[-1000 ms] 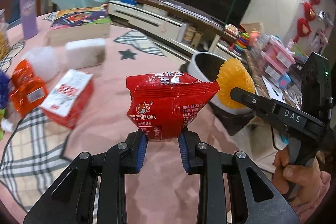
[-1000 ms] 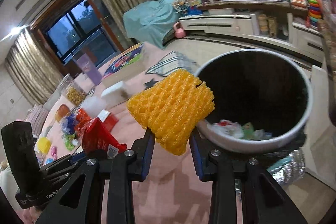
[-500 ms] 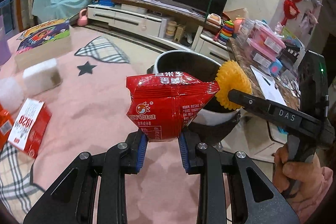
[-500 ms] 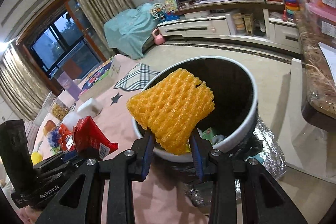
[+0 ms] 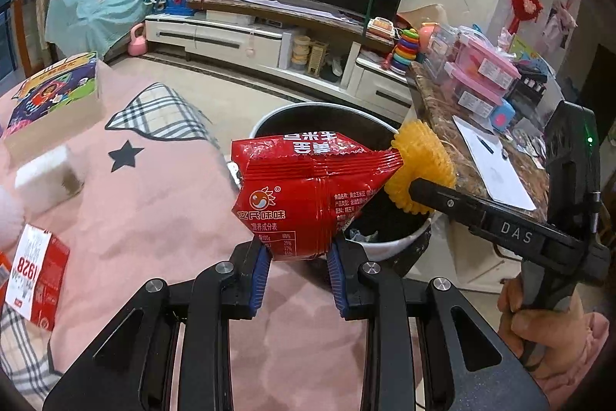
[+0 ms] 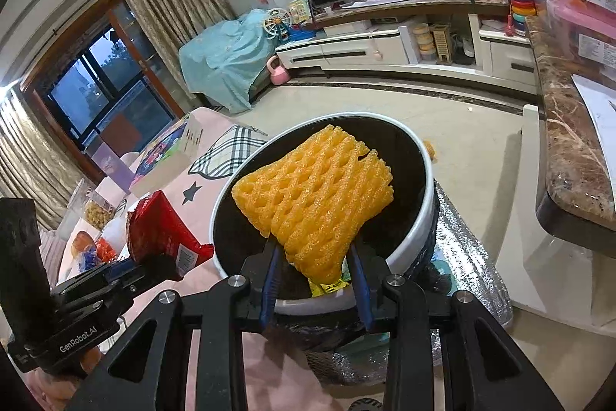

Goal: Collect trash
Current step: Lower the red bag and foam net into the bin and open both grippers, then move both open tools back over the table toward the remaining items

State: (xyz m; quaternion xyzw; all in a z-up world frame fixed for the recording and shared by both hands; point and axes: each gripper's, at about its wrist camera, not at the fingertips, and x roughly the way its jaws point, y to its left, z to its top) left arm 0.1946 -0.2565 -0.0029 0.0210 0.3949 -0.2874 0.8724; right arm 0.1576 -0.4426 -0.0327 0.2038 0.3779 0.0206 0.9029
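My left gripper [image 5: 298, 266] is shut on a red snack packet [image 5: 308, 191] and holds it at the near edge of the white-rimmed trash bin [image 5: 400, 239]. The packet also shows in the right wrist view [image 6: 161, 230]. My right gripper [image 6: 315, 272] is shut on a yellow foam fruit net [image 6: 315, 203] and holds it over the bin's dark opening [image 6: 427, 180]. The net also shows in the left wrist view [image 5: 423, 164], to the right of the packet. Some trash lies at the bin's bottom.
A pink cloth [image 5: 154, 203] covers the table, with a red-and-white box [image 5: 34, 276], a white block [image 5: 46, 176] and a picture-book box [image 5: 54, 91] on it. A marble counter [image 6: 569, 156] stands right of the bin. A TV cabinet [image 5: 269, 41] is behind.
Both grippers have moved toward the bin. The yellow net now hangs over the bin's opening and the red packet has reached the bin's near rim.
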